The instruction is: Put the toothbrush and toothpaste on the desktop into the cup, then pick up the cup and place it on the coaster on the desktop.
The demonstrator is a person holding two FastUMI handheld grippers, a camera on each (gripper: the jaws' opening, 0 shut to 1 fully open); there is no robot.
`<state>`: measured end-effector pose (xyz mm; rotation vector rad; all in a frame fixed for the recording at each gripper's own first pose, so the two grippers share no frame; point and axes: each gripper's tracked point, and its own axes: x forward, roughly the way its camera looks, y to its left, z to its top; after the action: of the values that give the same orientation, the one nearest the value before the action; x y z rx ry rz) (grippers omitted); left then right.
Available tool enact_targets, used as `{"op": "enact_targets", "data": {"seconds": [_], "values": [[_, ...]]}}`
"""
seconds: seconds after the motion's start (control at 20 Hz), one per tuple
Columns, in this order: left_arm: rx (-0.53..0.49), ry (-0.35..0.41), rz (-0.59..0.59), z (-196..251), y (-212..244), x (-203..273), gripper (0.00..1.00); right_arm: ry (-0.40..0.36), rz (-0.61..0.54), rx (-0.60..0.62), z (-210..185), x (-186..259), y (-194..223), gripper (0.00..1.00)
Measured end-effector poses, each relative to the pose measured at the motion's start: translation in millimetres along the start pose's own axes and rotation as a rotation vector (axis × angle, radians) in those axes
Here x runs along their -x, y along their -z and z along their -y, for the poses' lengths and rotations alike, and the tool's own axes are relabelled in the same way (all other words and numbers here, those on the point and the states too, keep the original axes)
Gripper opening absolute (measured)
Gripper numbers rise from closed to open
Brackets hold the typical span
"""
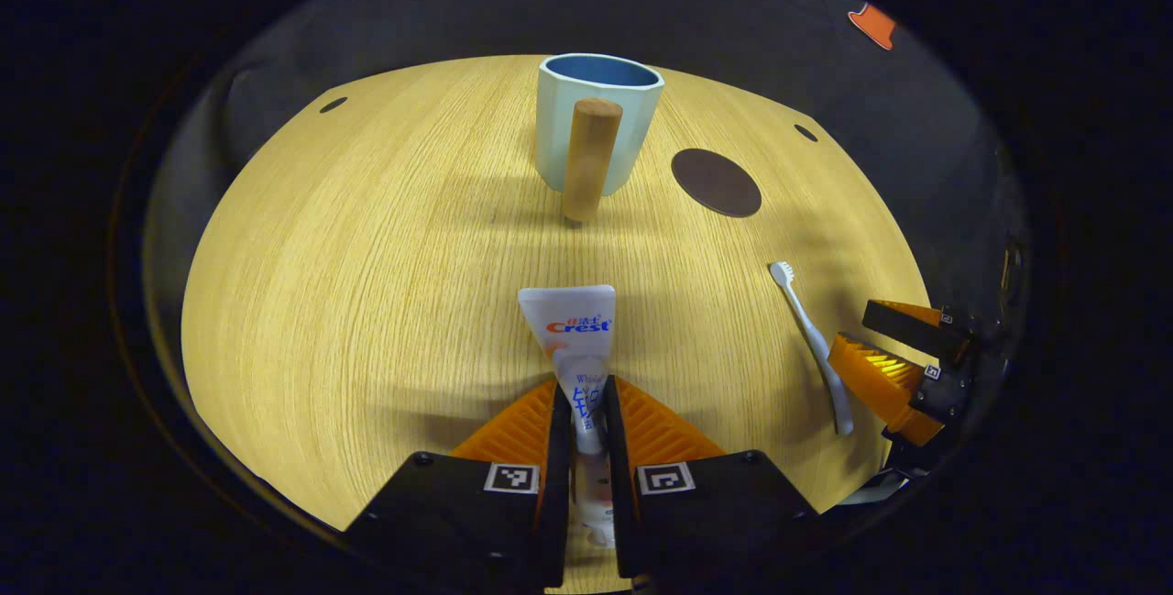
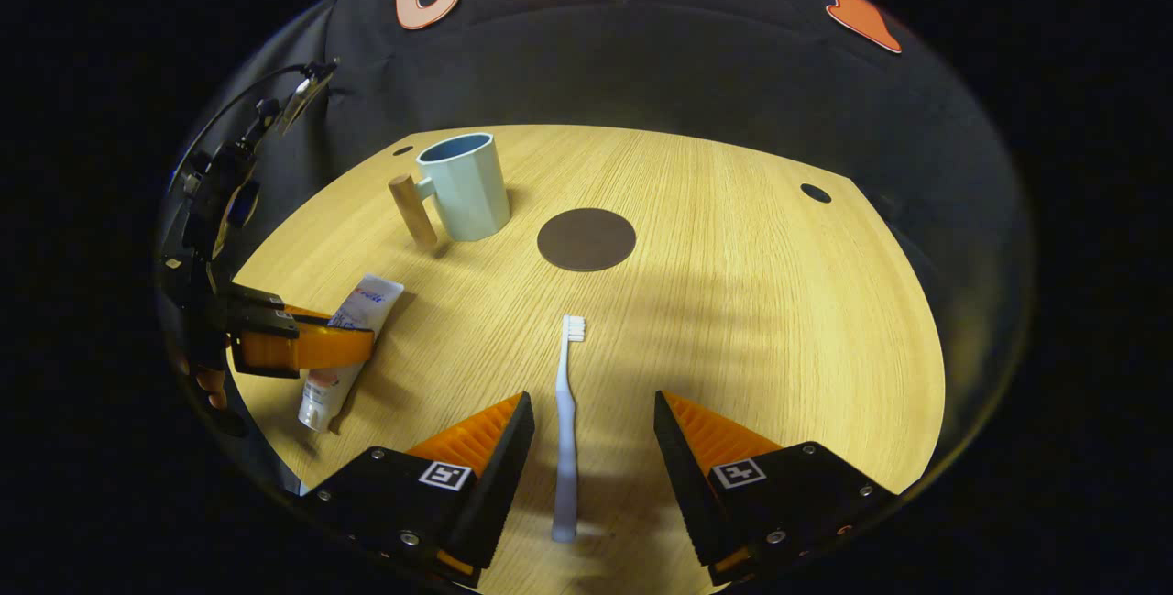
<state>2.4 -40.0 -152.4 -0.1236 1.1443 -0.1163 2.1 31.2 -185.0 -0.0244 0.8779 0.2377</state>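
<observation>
The left tongs (image 1: 586, 412) in the left gripper view are clamped on the toothpaste (image 1: 575, 338), one finger pressing each side of the tube's lower body while its flat crimped end points forward over the wooden desk (image 1: 367, 283). Straight ahead stands the cup (image 1: 596, 118), pale outside and blue inside, upright, with its wooden peg handle (image 1: 588, 159) facing the camera. Just to the right of the cup lies the dark round coaster (image 1: 716, 182), apart from it. Farther right the toothbrush (image 1: 811, 343) lies flat on the desk, bristles toward the far side, with the right tongs (image 1: 871, 338) at its handle end.

In the right gripper view, the right tongs (image 2: 594, 421) stand apart, one finger on each side of the toothbrush (image 2: 566, 421), neither touching it; the brush lies flat between them with its head pointing at the coaster (image 2: 586, 239). The cup (image 2: 465, 187) stands left of the coaster. At the left edge, the left tongs (image 2: 344, 338) grip the toothpaste (image 2: 348, 347) across its middle.
</observation>
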Motion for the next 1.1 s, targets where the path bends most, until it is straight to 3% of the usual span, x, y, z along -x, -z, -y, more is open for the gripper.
{"op": "enact_targets", "data": {"seconds": [0.4, 0.65, 0.7, 0.8, 0.9, 1.1], "values": [[0.02, 0.014, 0.037, -4, -2, 3, 0.25, -0.002, -0.046, 0.03, -10, -13, 8, 0.8], [0.013, 0.01, 0.072, -9, -8, 9, 0.25, -0.005, -0.053, 0.038, -14, -18, 7, 0.63], [0.011, 0.007, 0.077, -10, -11, 9, 0.25, -0.005, -0.047, 0.047, -16, -18, 7, 0.54], [0.01, 0.007, 0.085, -9, -15, 10, 0.25, -0.019, -0.031, 0.074, -20, -19, 5, 0.28], [0.008, 0.009, 0.094, -7, -19, 14, 0.25, -0.023, -0.029, 0.08, -21, -18, 4, 0.16], [-0.003, 0.007, 0.144, -7, -34, 23, 0.25, -0.011, -0.004, 0.079, -21, -20, 1, 0.07]]}}
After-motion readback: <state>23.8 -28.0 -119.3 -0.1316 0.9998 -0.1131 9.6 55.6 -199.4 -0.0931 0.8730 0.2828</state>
